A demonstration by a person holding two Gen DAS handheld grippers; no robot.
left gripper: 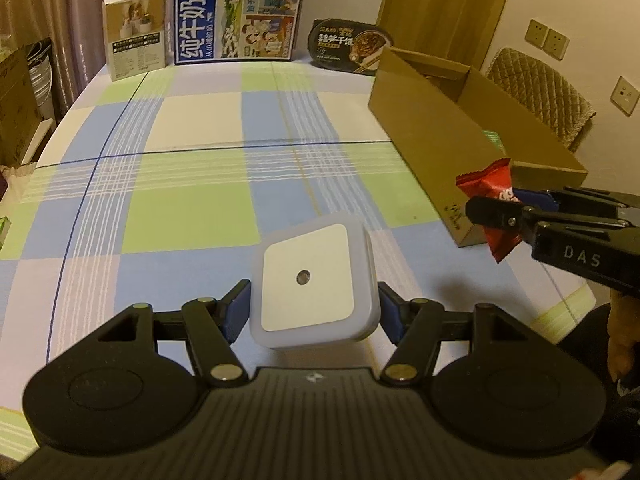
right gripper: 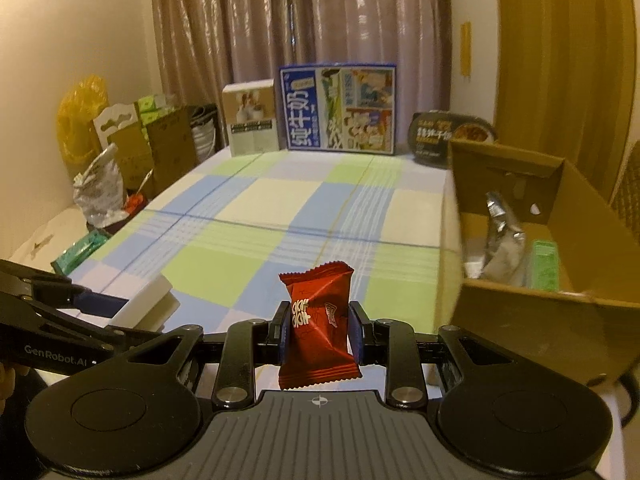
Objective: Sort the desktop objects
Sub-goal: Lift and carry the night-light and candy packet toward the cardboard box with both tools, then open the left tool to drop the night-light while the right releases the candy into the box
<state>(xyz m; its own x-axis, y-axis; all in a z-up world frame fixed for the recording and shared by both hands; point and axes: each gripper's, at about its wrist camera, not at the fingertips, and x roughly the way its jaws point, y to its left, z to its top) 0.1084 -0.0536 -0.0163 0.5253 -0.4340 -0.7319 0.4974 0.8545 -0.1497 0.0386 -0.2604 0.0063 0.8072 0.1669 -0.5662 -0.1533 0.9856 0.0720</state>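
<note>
- Curtained room, warm light; a desk (right gripper: pixel 280 208) under a checked blue, green and cream cloth carries the work area.
- Along the far edge of the desk, at 12 o'clock in both wrist views, stand a small beige product box (left gripper: pixel 135 34), a blue milk carton case (left gripper: pixel 239 19) and a black ready-meal tray (left gripper: pixel 348 46). These appear to be backdrop items; whether they are to be sorted cannot be told.
- Cardboard box (right gripper: pixel 576 184), open-topped, sits at 3 o'clock in the right wrist view. It already contains a silver foil pouch (right gripper: pixel 502 236) and a green packet (right gripper: pixel 545 264); part of the sorting is judged complete.
- Left gripper (left gripper: pixel 314 312): jaws pinch a white square night light (left gripper: pixel 312 284) by its two sides, carried clear of the cloth.
- Right gripper (right gripper: pixel 319 330): jaws pressed nearly together on a red snack packet (right gripper: pixel 318 320), held upright, near the near-left corner of the cardboard box.
- Centre of the cloth shows no loose items in either view.
- Remaining, by judgement: deposit the snack packet and the night light in the cardboard box. Task is judged near its end.
- Clutter beyond the desk edge at 9 o'clock (bags, cartons) lies off the work surface.
</note>
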